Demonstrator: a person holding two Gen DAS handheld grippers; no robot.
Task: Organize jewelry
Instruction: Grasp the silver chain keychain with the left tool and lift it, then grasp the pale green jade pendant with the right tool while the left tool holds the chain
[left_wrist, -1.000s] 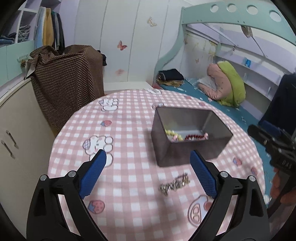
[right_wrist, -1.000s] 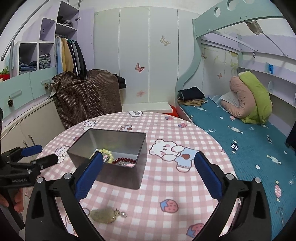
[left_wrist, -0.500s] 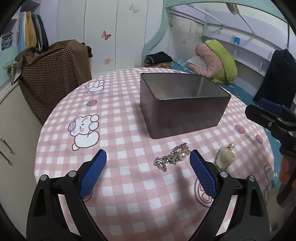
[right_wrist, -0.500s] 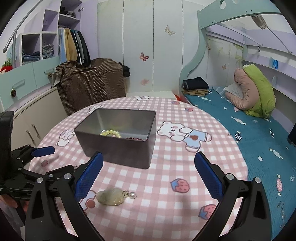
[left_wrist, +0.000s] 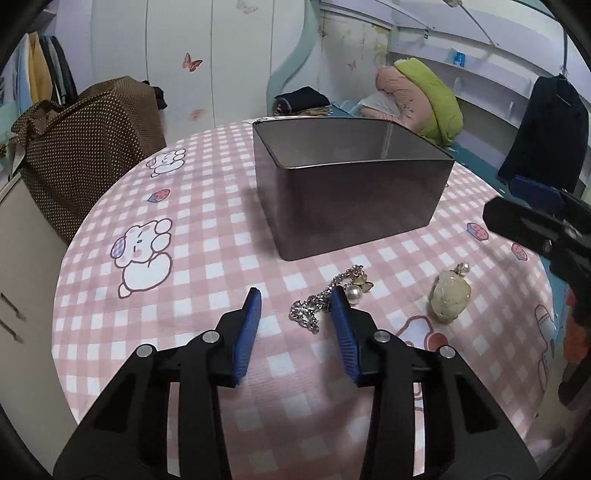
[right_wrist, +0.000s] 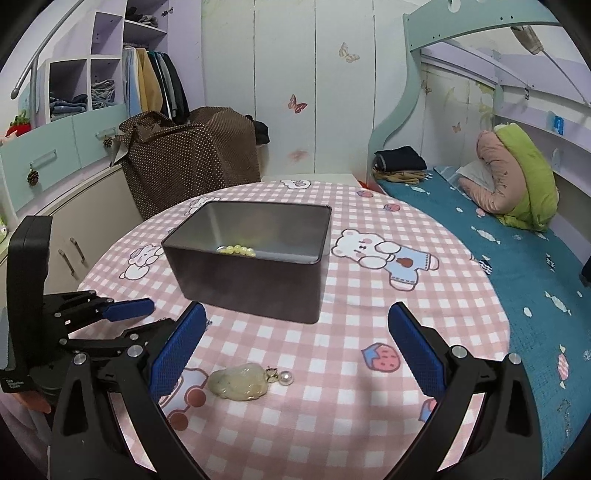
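1. Bench (left_wrist: 207, 258): round, under a pink checked cloth with bear and strawberry prints.
2. Tin (left_wrist: 354, 199): dark, open-topped, rectangular, standing near the bench centre. In the right wrist view, yellow beads (right_wrist: 236, 250) lie inside against its near wall.
3. Chain (left_wrist: 325, 299): silver links with a pearl and a small gold charm, lying loose on the cloth at 6 o'clock from the tin, apart from it.
4. Pendant (left_wrist: 448, 295): pale green stone with a gold fitting and pearl at its top, on the cloth at 3 o'clock from the chain, apart from it. Also seen in the right wrist view (right_wrist: 238, 380).
5. Left gripper (left_wrist: 293, 328): low over the bench, jaws part-way open, holding nothing. Its right pad (left_wrist: 341, 332) overlaps the chain in view; whether it touches cannot be told. The chain lies mostly at 1 o'clock from the gap.
6. Right gripper (right_wrist: 295, 350): jaws spread wide, holding nothing. The pendant sits on the cloth between the pads, nearer the left one, untouched.
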